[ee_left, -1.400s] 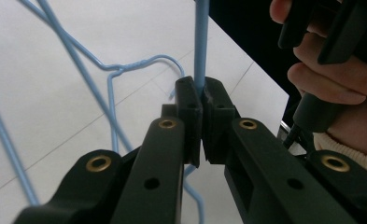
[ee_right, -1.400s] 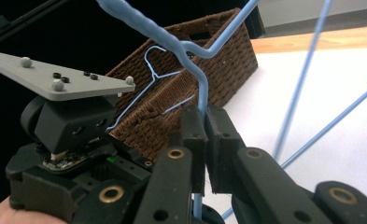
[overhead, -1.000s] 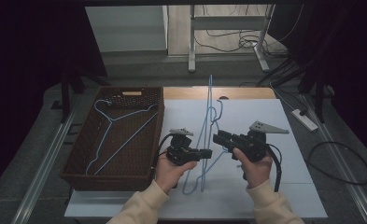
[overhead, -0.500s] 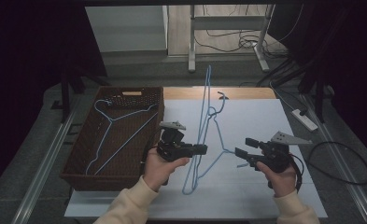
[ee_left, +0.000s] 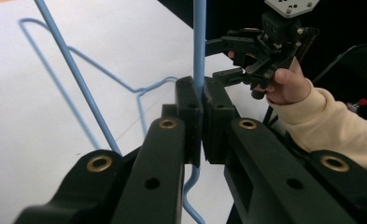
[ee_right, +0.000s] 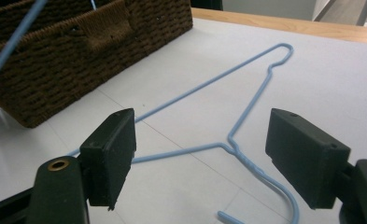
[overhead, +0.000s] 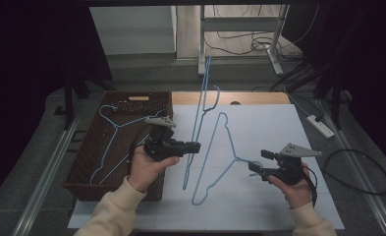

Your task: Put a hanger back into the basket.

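Note:
My left gripper is shut on a blue wire hanger and holds it tilted up off the table, its long wire rising toward the far edge. In the left gripper view the jaws pinch that wire at the gripper. A second blue hanger lies flat on the white sheet. My right gripper stands open beside its hook, low over the table. In the right gripper view the flat hanger lies between and beyond the spread jaws of the gripper.
A brown wicker basket stands at the left of the white sheet, with another blue hanger inside; its wall is close on the left in the right gripper view. A power strip and cables lie off the right edge.
My right gripper has drawn away to the right and nearer the person, apart from the left one. The left gripper shifted left with its hanger. The two hangers are now separate.

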The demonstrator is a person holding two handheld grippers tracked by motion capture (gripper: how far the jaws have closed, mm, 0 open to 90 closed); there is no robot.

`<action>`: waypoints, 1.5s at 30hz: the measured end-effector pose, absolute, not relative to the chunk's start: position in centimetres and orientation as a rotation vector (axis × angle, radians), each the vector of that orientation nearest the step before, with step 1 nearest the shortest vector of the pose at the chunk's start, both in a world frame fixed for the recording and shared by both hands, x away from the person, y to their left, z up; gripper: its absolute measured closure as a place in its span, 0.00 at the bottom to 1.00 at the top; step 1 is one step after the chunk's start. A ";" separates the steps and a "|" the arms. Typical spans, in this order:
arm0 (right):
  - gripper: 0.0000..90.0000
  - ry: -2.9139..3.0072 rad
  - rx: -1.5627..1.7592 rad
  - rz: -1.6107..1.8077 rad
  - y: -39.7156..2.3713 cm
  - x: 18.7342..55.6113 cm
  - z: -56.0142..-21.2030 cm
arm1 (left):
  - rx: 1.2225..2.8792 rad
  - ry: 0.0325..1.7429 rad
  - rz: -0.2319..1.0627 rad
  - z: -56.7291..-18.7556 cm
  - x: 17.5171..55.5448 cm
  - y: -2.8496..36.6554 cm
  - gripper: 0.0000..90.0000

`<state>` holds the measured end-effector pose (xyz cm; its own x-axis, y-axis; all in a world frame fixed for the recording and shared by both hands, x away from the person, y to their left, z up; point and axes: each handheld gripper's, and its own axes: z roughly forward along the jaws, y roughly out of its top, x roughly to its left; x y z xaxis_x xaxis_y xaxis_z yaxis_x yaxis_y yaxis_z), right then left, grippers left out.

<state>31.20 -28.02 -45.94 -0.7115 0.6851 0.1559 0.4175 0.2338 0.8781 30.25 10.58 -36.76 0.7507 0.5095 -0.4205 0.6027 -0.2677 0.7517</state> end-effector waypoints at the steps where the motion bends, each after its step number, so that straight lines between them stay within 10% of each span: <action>1: 0.28 2.252 1.037 1.463 -28.1 31.3 -46.0 | 1.932 0.847 -0.109 -36.6 30.3 10.9 0.97; 45: 0.28 2.286 1.076 1.390 -28.0 31.9 -47.3 | 2.030 0.918 0.013 -35.9 31.8 26.5 0.97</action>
<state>31.90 -28.04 -47.28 -0.6933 0.7045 0.1515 0.4586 0.2693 0.8469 31.75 26.53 -35.88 0.7264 0.6094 -0.3178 0.6003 -0.3373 0.7252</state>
